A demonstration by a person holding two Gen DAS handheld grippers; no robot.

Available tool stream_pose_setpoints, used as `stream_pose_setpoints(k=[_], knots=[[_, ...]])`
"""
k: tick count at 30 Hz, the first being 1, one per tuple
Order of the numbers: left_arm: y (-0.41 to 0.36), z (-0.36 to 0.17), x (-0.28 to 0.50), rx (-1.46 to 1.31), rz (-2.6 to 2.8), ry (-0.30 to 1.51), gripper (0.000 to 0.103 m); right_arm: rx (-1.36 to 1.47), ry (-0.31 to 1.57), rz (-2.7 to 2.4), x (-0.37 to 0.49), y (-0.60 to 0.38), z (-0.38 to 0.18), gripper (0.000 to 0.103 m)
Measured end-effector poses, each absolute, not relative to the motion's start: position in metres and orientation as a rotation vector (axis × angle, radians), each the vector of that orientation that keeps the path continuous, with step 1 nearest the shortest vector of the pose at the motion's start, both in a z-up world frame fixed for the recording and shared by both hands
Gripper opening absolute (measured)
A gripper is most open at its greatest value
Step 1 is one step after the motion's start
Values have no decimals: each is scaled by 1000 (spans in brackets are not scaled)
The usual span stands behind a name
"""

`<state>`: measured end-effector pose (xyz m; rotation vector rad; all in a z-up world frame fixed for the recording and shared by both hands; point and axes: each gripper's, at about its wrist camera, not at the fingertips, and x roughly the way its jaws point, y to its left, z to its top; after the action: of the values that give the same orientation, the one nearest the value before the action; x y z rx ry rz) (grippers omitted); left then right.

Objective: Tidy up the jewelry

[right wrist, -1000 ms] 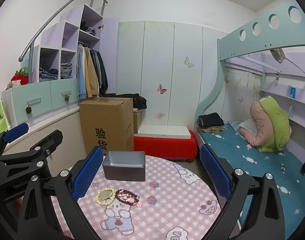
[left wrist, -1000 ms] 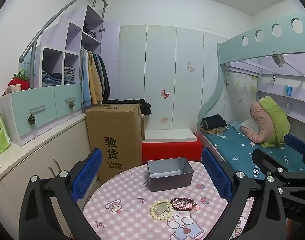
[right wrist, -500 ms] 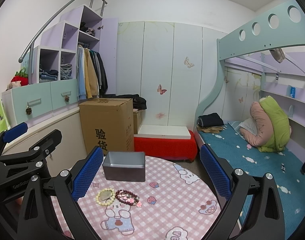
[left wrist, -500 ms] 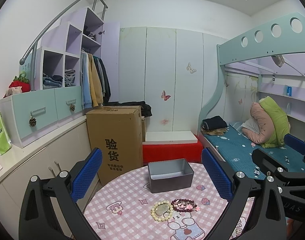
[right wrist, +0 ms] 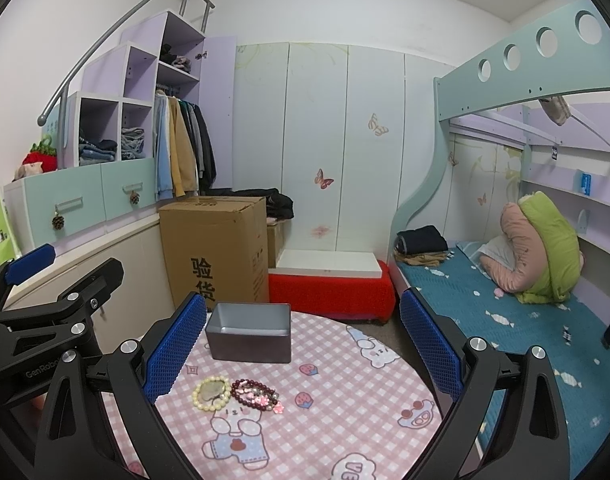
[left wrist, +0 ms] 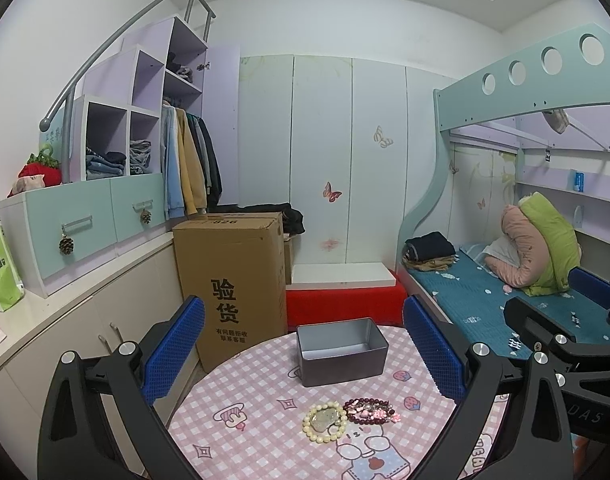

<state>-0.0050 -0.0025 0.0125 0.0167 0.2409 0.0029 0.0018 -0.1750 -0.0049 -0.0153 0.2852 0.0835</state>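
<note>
A cream bead bracelet (left wrist: 325, 422) (right wrist: 212, 393) and a dark red bead bracelet with pink charms (left wrist: 369, 410) (right wrist: 257, 395) lie side by side on the round pink checked table (left wrist: 257, 432) (right wrist: 345, 400). An empty grey metal box (left wrist: 341, 351) (right wrist: 249, 337) stands just behind them. My left gripper (left wrist: 303, 354) is open and empty, above the table, with the jewelry between its fingers in view. My right gripper (right wrist: 303, 354) is open and empty, above the table to the right of the jewelry.
A tall cardboard box (left wrist: 233, 280) stands behind the table on the left, next to low cabinets (left wrist: 65, 320). A red platform (left wrist: 345, 304) lies behind. A bunk bed with blue bedding (right wrist: 505, 320) runs along the right.
Both views have shifted slightly; the table, box and bracelets sit a little differently in frame. Nothing on the table has moved, and both grippers stay open.
</note>
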Motion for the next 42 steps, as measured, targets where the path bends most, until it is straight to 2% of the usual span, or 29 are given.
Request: stream_pose_setpoints(k=[42], knots=[[0,7,-1,22,2,252,96,-8,303,93,6,-162,-15,94]])
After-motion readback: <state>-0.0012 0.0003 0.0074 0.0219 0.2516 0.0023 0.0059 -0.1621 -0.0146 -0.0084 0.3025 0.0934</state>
